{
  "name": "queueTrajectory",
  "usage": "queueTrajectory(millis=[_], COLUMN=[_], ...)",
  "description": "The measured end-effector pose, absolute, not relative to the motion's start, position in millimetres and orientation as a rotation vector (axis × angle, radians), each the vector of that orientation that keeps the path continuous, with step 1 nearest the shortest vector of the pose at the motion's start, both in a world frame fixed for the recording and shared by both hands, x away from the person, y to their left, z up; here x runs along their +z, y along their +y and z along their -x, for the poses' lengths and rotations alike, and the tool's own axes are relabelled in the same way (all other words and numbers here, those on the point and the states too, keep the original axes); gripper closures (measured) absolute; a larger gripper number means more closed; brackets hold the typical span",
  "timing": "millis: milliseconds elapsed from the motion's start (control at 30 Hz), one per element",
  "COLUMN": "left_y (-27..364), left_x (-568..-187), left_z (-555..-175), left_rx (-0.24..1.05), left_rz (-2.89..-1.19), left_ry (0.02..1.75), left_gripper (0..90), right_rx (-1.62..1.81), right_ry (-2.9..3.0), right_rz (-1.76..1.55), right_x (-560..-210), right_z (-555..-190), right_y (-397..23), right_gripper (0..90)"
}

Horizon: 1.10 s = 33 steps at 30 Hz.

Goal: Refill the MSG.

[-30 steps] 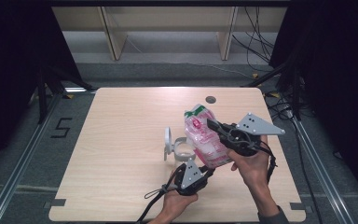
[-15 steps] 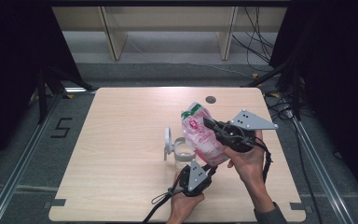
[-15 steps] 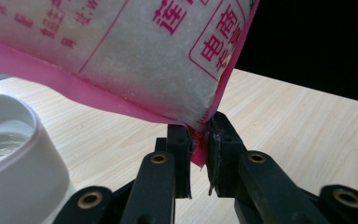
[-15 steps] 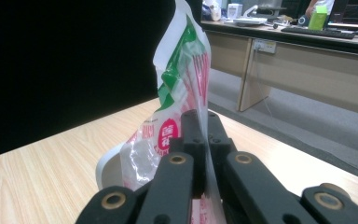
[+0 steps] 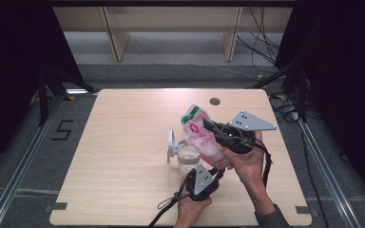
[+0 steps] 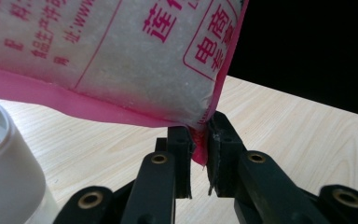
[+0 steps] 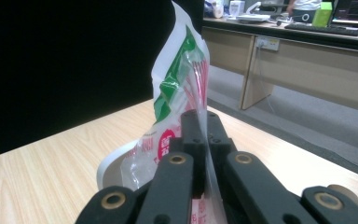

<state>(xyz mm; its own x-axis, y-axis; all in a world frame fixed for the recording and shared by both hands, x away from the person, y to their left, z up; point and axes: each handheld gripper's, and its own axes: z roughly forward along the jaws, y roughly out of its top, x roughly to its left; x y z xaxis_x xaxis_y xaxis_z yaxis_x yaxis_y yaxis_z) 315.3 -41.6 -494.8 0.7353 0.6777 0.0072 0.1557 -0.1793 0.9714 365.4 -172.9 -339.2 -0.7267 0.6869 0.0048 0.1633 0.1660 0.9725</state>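
Both forearms came in from the near edge. The left gripper (image 5: pixel 217 172) pointed upward, jaws nearly together; the right gripper (image 5: pixel 209 126) reached leftward, jaws clamped tight.

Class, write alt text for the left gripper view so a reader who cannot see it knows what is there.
The left hand-held gripper pinches the pink bottom corner of a bag of white grains printed with red Chinese characters, its two black jaws closed on the seam. Below lies a light wooden table, with the rim of a white container at the left edge.

1 pink bag (image 5: pixel 202 137), 1 clear jar (image 5: pixel 186 156), probably 1 white lid (image 5: pixel 171 144) (edge-on), 2 grippers: left gripper (image 5: pixel 217 172), right gripper (image 5: pixel 208 124).
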Motion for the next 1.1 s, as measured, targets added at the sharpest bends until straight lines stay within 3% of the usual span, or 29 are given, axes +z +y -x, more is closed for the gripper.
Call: queueTrajectory(millis=[1100], left_y=[-56], left_x=[-498], left_z=[-324], left_rx=[0.458], left_rz=[-1.666], left_ry=[0.672], left_gripper=[80.5], right_rx=[1.474], right_ry=[2.028], right_rz=[-0.765], right_x=[-348], right_z=[-379], right_y=[-159], right_gripper=[90.0])
